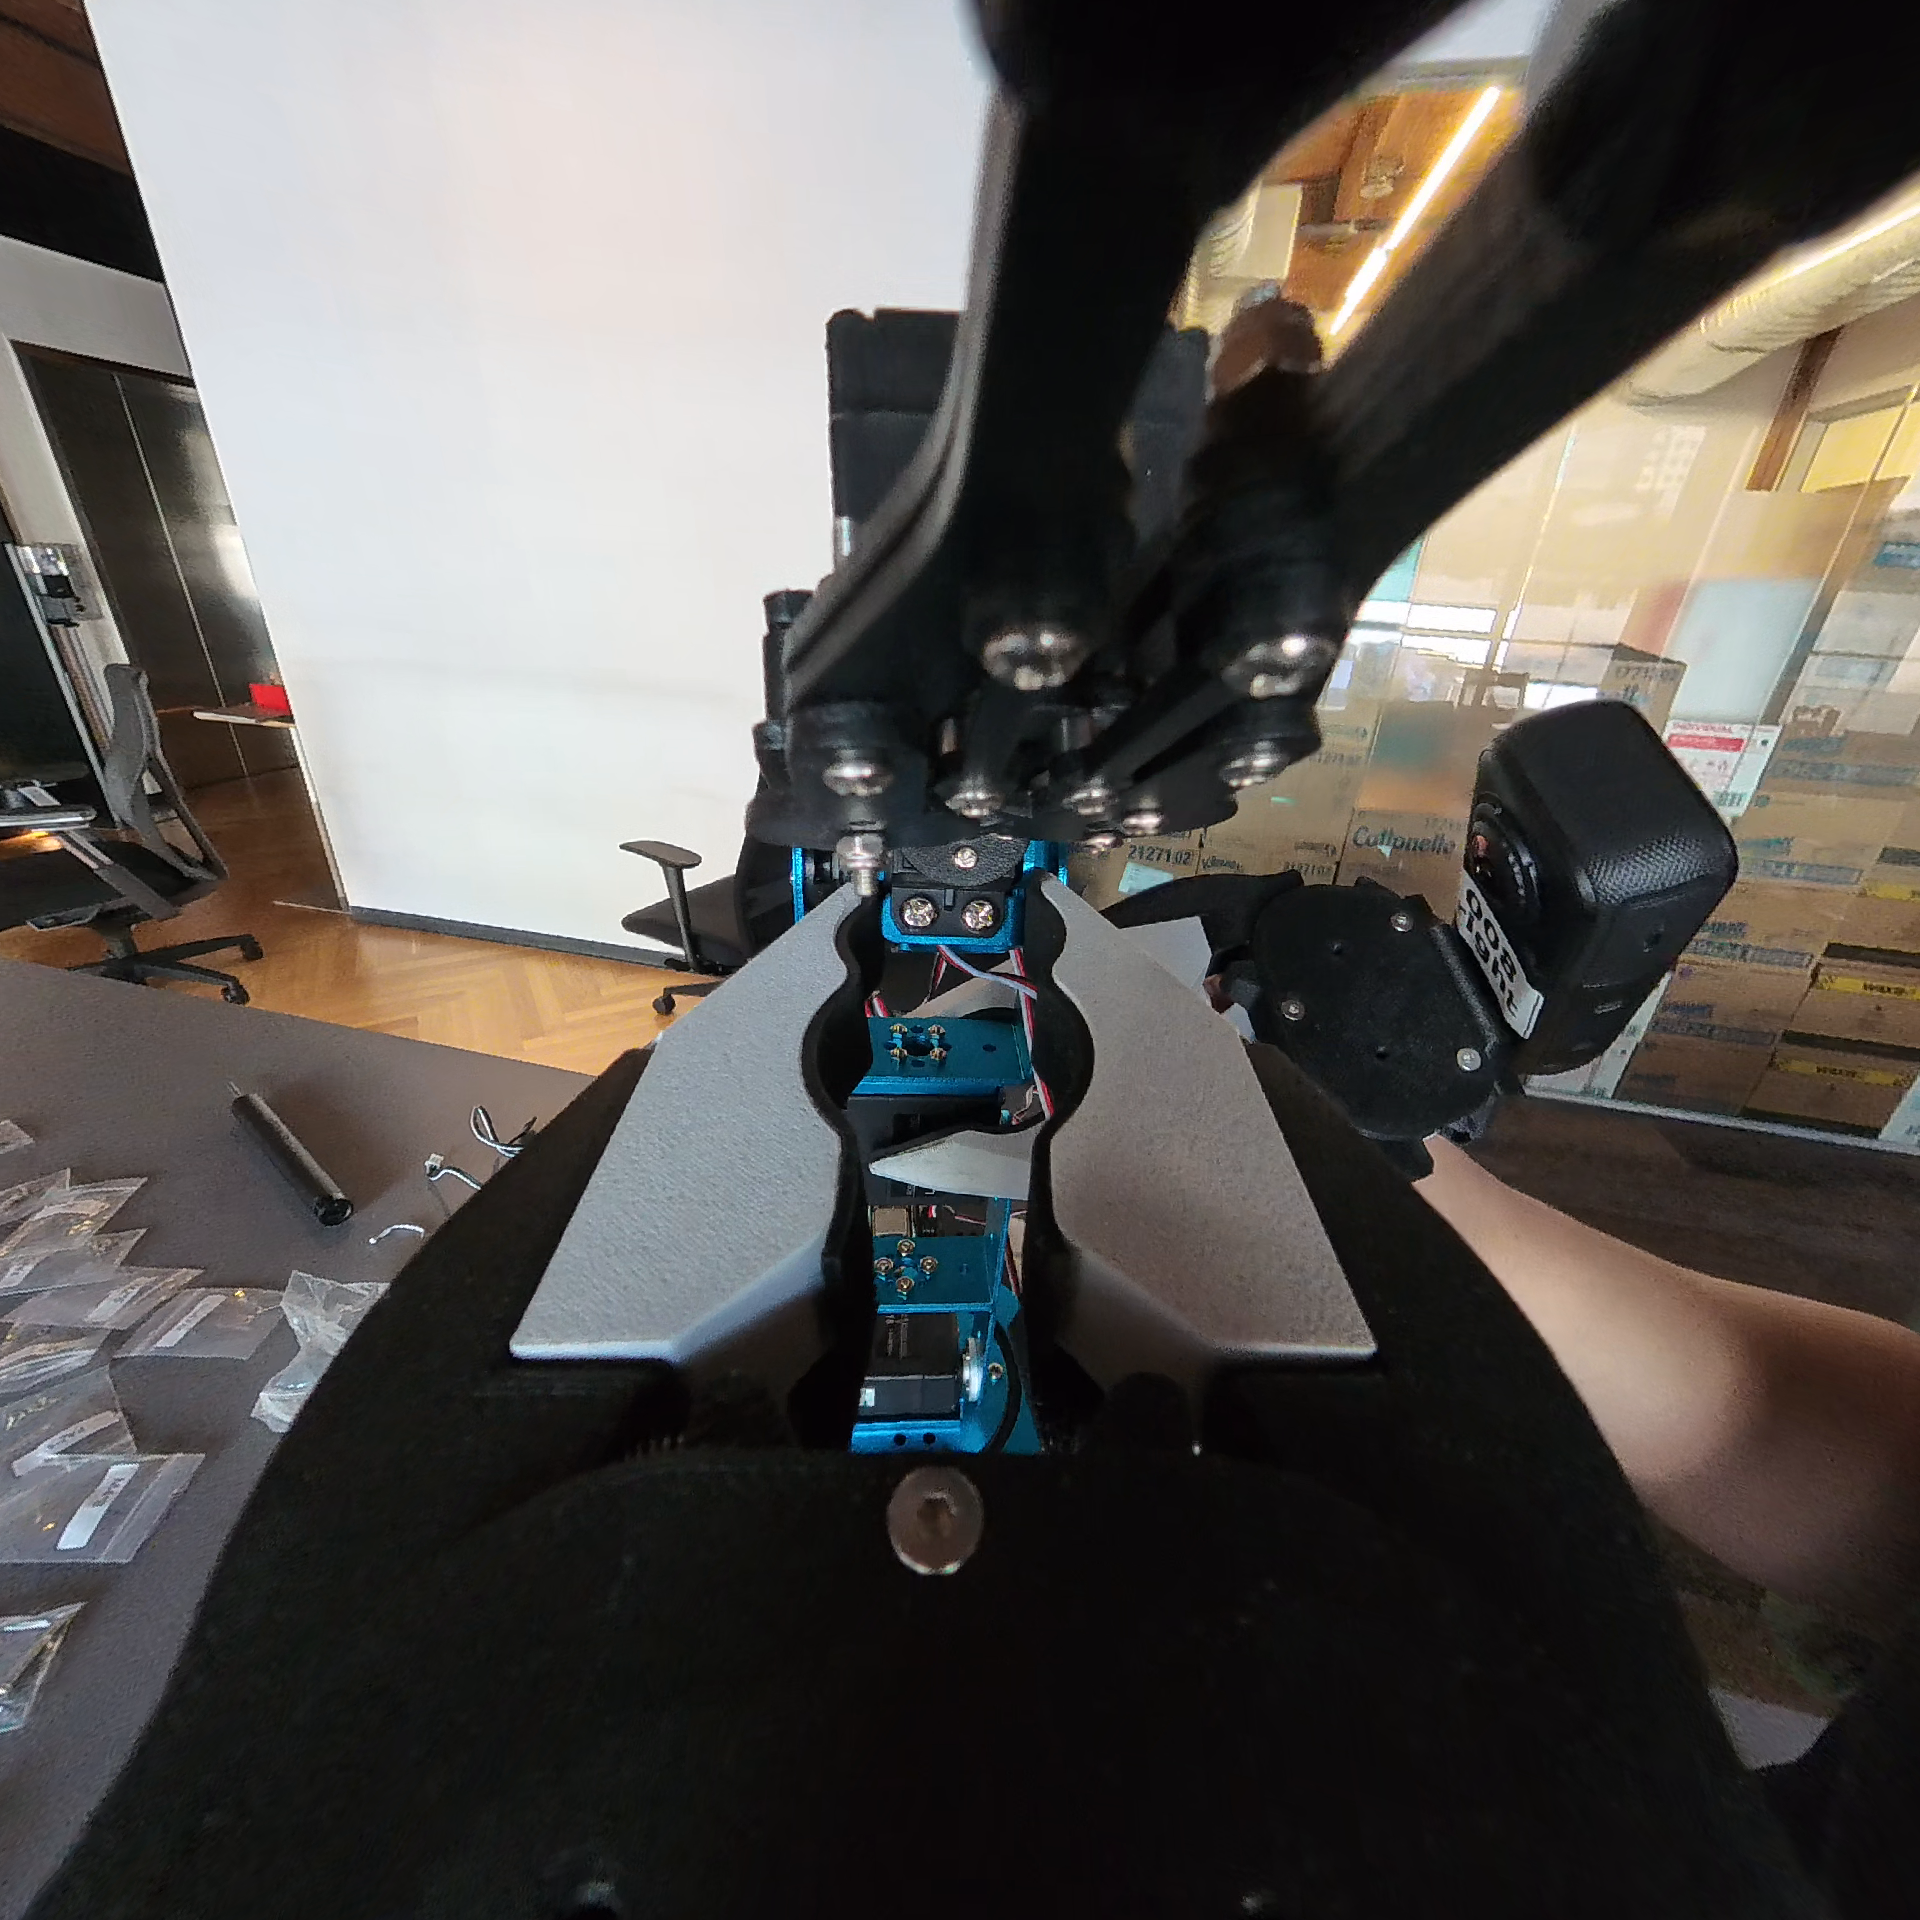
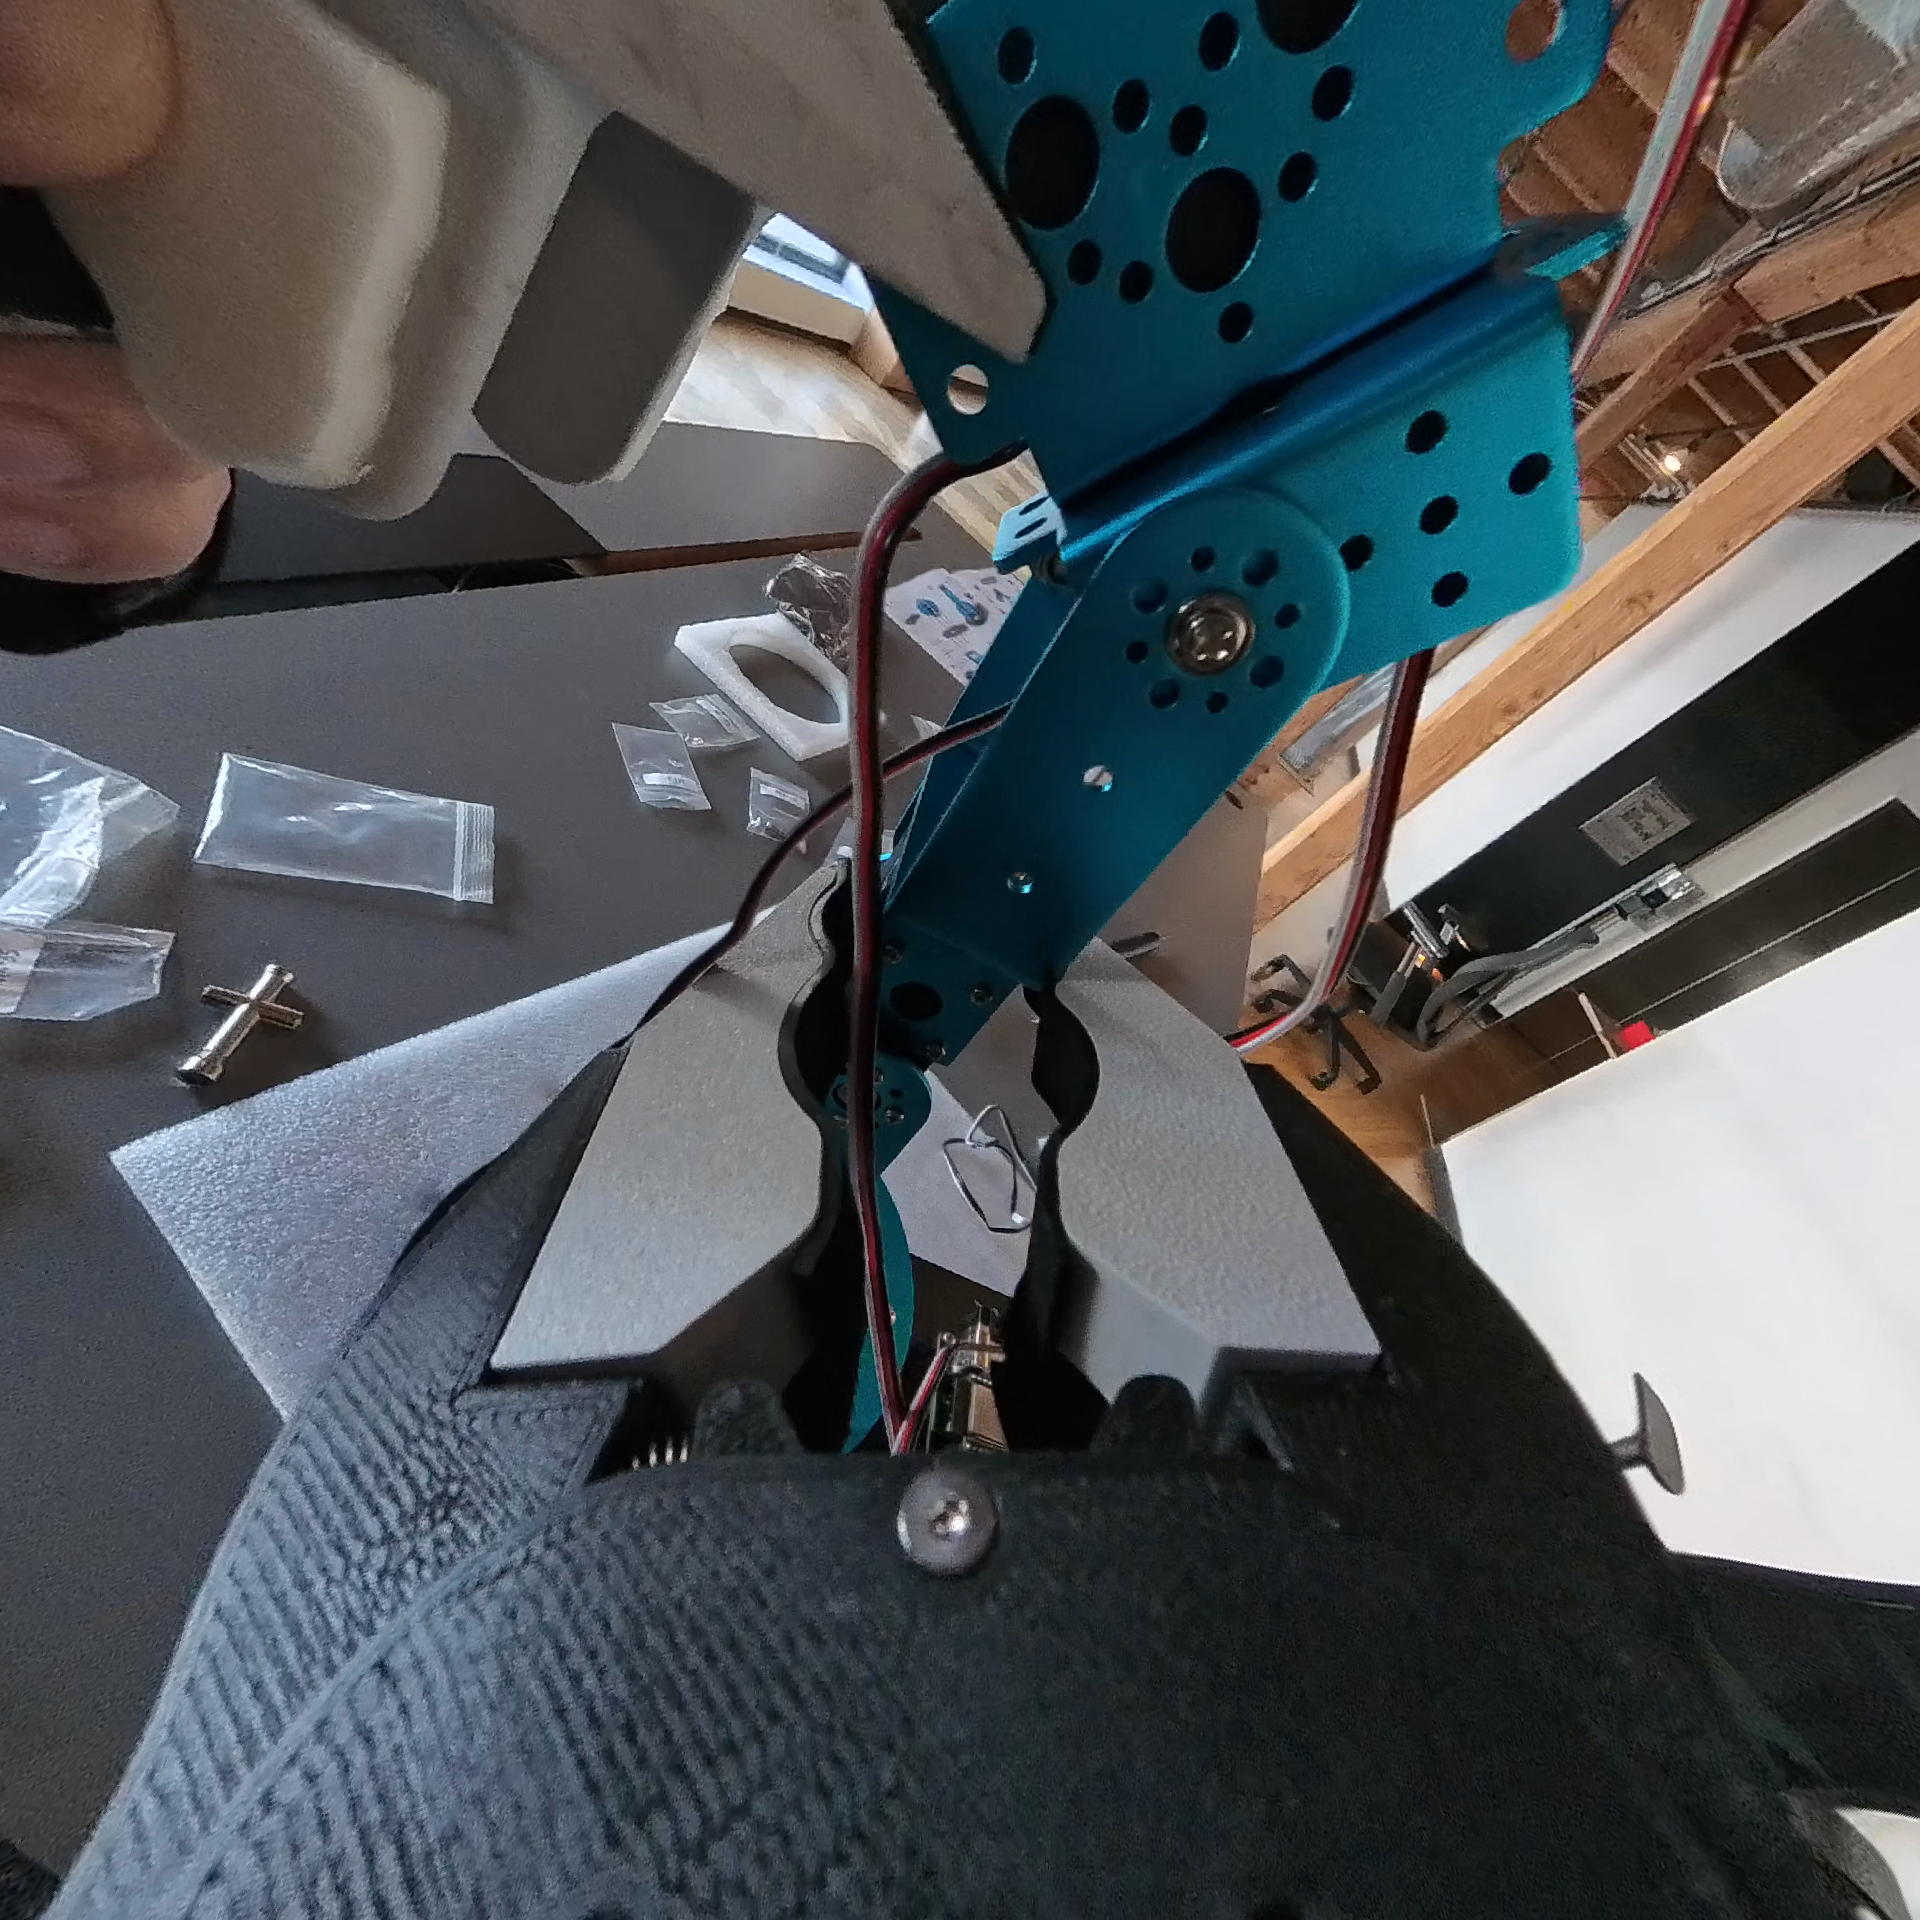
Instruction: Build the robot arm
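Note:
A blue metal robot arm kit with servos and red, white and black wires is held between both grippers. In the left wrist view my left gripper [image 1: 940, 920] is shut on the blue arm [image 1: 920, 1060], its grey fingers [image 1: 727, 1143] on either side. The arm's black claw assembly [image 1: 1039, 717] looms just above the fingertips. My right gripper's body shows at the right [image 1: 1382, 997], with a forearm below it. In the right wrist view my right gripper [image 2: 956, 945] is shut on a lower link of the blue arm [image 2: 1039, 790]. A left gripper finger [image 2: 727, 156] presses the perforated plate above.
The dark grey table [image 2: 520, 644] carries several small clear parts bags [image 2: 343, 826], a metal cross wrench [image 2: 244, 1023], a white foam sheet [image 2: 343, 1143], a white foam block [image 2: 774, 686] and a black rod [image 1: 286, 1153]. Office chairs [image 1: 686, 914] and stacked boxes [image 1: 1766, 987] stand beyond. The left gripper's tips are roughly 9 cm from the right gripper's.

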Demonstrator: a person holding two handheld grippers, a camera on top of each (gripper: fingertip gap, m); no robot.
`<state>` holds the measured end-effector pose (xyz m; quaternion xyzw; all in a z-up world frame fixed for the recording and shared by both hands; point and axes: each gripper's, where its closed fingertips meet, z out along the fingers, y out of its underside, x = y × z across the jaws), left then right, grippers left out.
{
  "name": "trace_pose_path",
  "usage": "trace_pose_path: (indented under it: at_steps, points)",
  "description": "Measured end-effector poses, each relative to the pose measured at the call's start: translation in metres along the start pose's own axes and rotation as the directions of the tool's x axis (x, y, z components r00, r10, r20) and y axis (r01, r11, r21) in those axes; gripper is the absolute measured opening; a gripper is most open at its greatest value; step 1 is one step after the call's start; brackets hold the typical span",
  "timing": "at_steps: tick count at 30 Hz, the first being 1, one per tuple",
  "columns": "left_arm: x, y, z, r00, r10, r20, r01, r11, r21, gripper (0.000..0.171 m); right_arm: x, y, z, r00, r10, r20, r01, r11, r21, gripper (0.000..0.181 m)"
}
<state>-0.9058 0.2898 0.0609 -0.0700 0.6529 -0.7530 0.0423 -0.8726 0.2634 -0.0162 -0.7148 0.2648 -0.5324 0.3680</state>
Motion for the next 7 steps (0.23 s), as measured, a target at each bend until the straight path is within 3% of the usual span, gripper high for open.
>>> trace_pose_path:
  at_steps: [4, 7]
  points:
    - [0.001, 0.000, 0.005, 1.000, 0.013, -0.023, -0.014, 0.998, -0.055, 0.024, 0.000, 0.001, 0.000, 0.989, 0.119, 0.082, -0.120, 0.993, -0.002, 0.030]
    - [0.001, 0.000, 0.010, 0.998, 0.051, -0.042, -0.057, 0.986, -0.157, 0.024, 0.012, -0.002, -0.004, 0.975, 0.213, 0.071, -0.213, 0.977, -0.009, 0.049]
